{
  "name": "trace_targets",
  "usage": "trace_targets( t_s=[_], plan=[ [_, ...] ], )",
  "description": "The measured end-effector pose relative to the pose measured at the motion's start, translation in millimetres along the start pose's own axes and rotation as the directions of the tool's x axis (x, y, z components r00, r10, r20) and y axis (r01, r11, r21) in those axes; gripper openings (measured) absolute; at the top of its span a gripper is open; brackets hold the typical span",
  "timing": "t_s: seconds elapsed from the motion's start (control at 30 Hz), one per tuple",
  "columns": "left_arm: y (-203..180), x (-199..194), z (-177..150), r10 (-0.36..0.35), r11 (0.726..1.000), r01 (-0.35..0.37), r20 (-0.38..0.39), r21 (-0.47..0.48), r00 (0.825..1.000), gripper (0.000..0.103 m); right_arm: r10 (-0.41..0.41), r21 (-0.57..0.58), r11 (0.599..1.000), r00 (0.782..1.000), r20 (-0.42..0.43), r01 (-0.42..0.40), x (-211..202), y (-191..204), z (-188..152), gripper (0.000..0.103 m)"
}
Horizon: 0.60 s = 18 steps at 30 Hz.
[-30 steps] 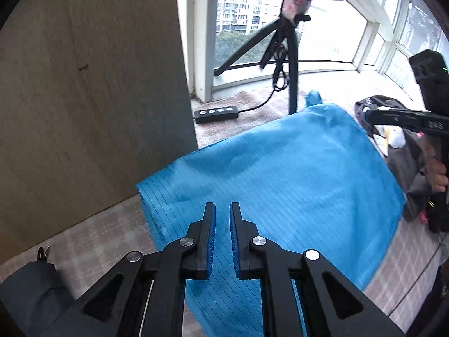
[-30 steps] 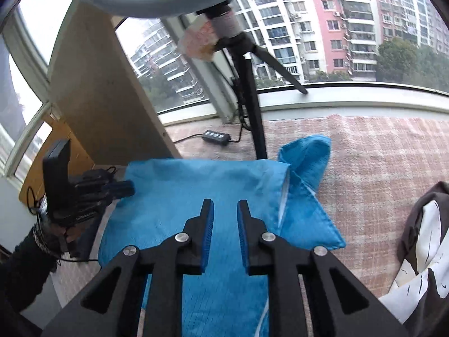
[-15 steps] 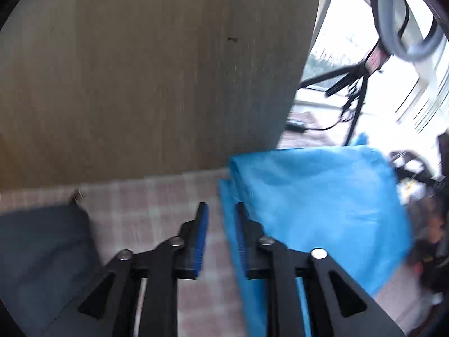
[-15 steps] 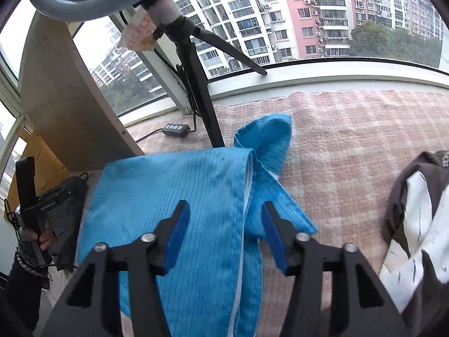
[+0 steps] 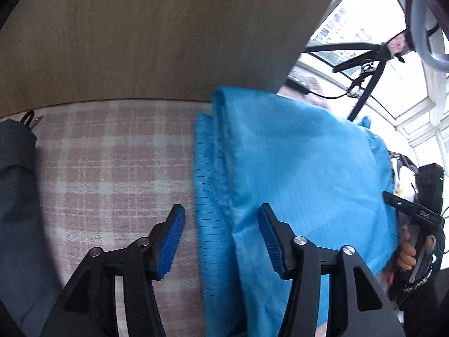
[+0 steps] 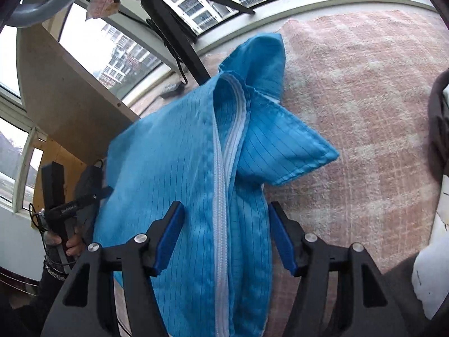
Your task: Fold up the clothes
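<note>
A blue pinstriped garment (image 5: 294,174) lies partly folded on a pink checked cloth (image 5: 112,163). My left gripper (image 5: 221,219) stands open over the garment's left folded edge, which runs between its blue pads. In the right wrist view the same garment (image 6: 179,168) shows its white zipper (image 6: 221,185) running down the middle, with a pointed flap (image 6: 283,151) sticking out to the right. My right gripper (image 6: 224,221) is open and straddles the zipper edge. Each view shows the other gripper held in a hand at the garment's far side.
A dark grey garment (image 5: 16,202) lies at the left, and a brown and white one (image 6: 437,224) at the right. A wooden board (image 5: 140,33) stands behind the cloth. A tripod (image 6: 174,28) and a cabled controller sit by the window.
Both grippers went from shut to open. The left one swung left to the garment's folded edge. The right one came closer to the zipper edge.
</note>
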<state>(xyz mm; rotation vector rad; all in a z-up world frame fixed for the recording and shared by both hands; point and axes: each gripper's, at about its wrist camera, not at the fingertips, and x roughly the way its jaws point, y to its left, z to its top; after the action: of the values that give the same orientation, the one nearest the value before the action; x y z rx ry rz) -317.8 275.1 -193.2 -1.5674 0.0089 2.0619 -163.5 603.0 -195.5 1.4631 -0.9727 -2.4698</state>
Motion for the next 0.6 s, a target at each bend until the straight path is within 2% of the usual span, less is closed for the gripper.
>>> trace_targets(
  t_s=[0.13,0.3,0.33,0.43,0.5,0.6],
  plan=[
    [7,-1,0,-0.027,0.999,0.028,0.013,-0.039,1.0,0.054,0.063,0.046,0.997,0.998,0.008,-0.063,-5,-10,1,0.062],
    [5,3,-2,-0.133,0.99,0.132,-0.011,-0.053,0.991,0.053,0.131,0.054,0.99,0.991,0.009,-0.132,-2,-11,1,0.063],
    [4,5,-2,-0.161,0.985,0.159,-0.023,-0.063,0.987,0.049,0.136,0.045,0.99,0.991,0.005,-0.136,-1,-8,1,0.063],
    [0,5,-3,-0.161,0.986,0.16,-0.032,-0.045,0.986,0.038,0.162,0.029,0.986,0.987,-0.014,-0.161,1,-4,-1,0.062],
    [0,5,-4,-0.167,0.985,0.166,-0.032,-0.044,0.985,0.026,0.183,0.023,0.983,0.982,-0.038,-0.183,5,-2,-4,0.057],
    [3,7,-4,-0.191,0.98,0.188,-0.031,-0.067,0.981,0.01,0.186,0.018,0.983,0.981,-0.048,-0.185,13,1,-5,0.04]
  ],
)
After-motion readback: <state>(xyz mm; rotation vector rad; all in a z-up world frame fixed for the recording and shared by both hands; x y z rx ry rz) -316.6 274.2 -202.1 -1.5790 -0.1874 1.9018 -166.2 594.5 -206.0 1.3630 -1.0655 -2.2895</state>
